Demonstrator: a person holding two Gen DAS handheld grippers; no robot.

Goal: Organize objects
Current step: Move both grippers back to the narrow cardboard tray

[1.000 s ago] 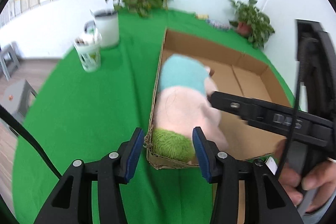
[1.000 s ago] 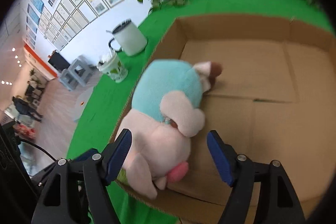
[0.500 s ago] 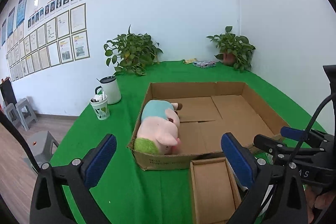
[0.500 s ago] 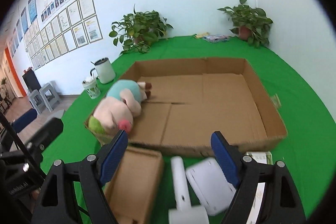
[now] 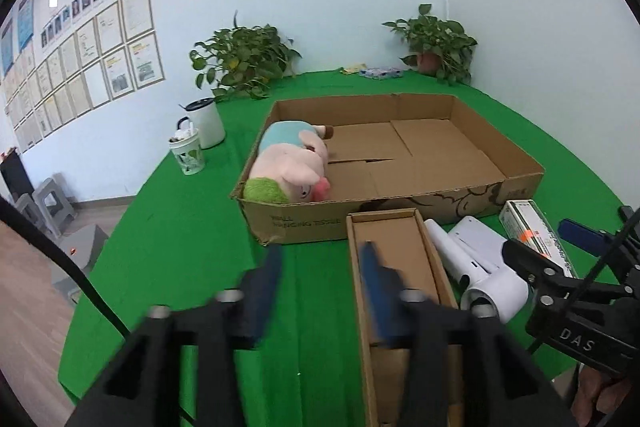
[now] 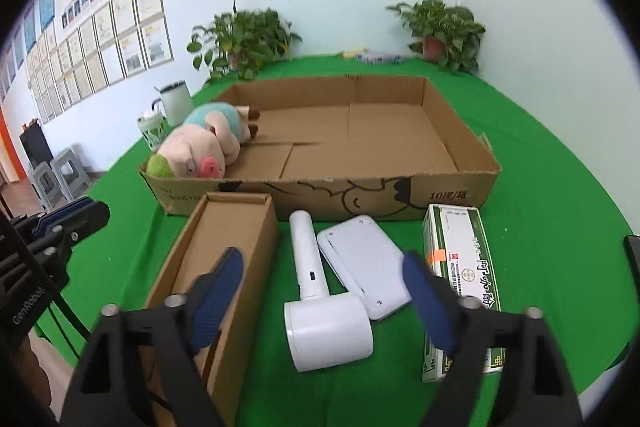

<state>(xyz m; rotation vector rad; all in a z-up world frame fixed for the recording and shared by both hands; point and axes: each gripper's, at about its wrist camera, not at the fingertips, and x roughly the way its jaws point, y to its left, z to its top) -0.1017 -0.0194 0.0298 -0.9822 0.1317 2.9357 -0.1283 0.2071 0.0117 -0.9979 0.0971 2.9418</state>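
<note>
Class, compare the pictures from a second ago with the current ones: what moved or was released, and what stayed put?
Both grippers let go of the plush pig and pulled back from the big cardboard tray. The left gripper now hovers by the narrow open box, its jaws closing on nothing; the right gripper hangs open over the white hair dryer. The pig stayed in the tray's left corner; the tray did not move.

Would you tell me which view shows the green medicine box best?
The right wrist view: the medicine box lies whole, lid up, partly behind a finger. The left wrist view shows only its far end, the rest hidden behind the right gripper.
</note>
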